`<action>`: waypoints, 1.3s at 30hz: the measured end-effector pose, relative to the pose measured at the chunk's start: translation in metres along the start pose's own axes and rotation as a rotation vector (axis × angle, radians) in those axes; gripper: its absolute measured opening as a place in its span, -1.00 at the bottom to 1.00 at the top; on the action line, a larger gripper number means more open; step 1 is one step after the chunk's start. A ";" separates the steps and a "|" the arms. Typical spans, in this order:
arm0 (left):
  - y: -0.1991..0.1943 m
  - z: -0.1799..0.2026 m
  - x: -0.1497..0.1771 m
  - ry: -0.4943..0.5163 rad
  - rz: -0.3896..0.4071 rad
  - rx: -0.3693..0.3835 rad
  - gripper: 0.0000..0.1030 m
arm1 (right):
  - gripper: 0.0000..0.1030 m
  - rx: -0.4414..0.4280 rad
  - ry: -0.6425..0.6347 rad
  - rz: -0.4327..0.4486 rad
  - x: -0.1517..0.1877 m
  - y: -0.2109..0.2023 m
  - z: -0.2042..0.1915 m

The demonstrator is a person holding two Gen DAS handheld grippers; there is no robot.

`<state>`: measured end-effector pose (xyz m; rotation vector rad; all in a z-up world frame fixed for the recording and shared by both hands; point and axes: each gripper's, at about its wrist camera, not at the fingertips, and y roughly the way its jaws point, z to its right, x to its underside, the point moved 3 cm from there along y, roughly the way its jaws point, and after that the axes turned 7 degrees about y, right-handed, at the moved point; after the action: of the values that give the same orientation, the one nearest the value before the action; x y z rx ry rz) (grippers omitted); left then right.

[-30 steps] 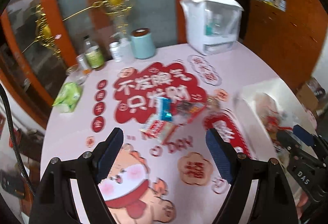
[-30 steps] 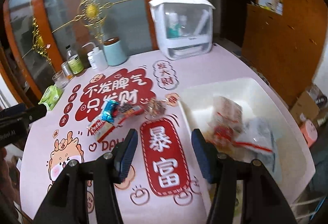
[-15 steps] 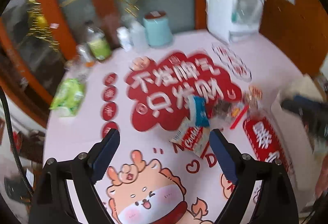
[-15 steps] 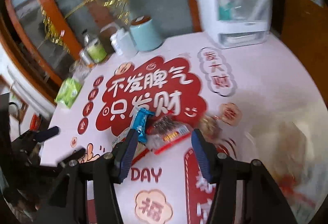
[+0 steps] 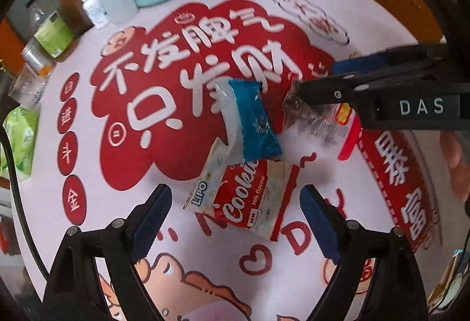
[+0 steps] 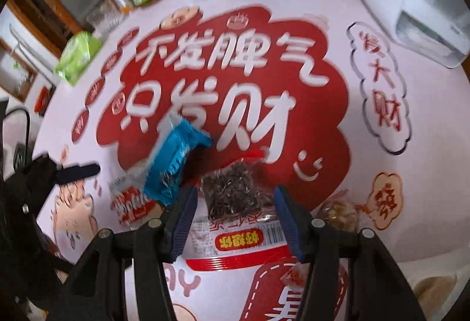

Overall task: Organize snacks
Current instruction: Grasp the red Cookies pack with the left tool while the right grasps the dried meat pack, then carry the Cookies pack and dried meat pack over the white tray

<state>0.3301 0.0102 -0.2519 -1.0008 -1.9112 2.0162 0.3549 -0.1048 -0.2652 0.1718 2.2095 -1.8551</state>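
Straddling snacks: our left gripper (image 5: 232, 215) gapes around the cookie pack (image 5: 243, 197); right gripper (image 6: 235, 218), narrower, brackets the seed packet (image 6: 235, 188), untouched. Risk: overlapping blue wrapper (image 5: 252, 121) drags along.

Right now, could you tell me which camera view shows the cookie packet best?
The left wrist view: the cookie packet lies nearly whole, lettering sharp, only its top under the blue packet. The right wrist view shows just a blurred red-and-white corner.
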 end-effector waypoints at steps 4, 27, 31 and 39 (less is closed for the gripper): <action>0.016 -0.006 -0.002 -0.011 -0.035 0.002 0.71 | 0.08 0.043 -0.054 -0.007 0.006 0.012 -0.004; 0.014 0.012 0.008 -0.093 -0.028 -0.020 0.05 | -0.23 0.018 0.068 0.023 0.051 -0.015 -0.004; -0.008 0.015 0.022 -0.127 -0.009 -0.023 0.05 | -0.23 -0.030 0.130 0.064 0.075 -0.041 -0.004; -0.080 0.042 0.047 -0.161 0.081 -0.003 0.05 | -0.23 -0.019 0.209 0.178 0.146 -0.095 -0.003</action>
<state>0.2457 0.0146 -0.1955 -0.9577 -1.9823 2.2020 0.1904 -0.1290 -0.2128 0.5641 2.2594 -1.7895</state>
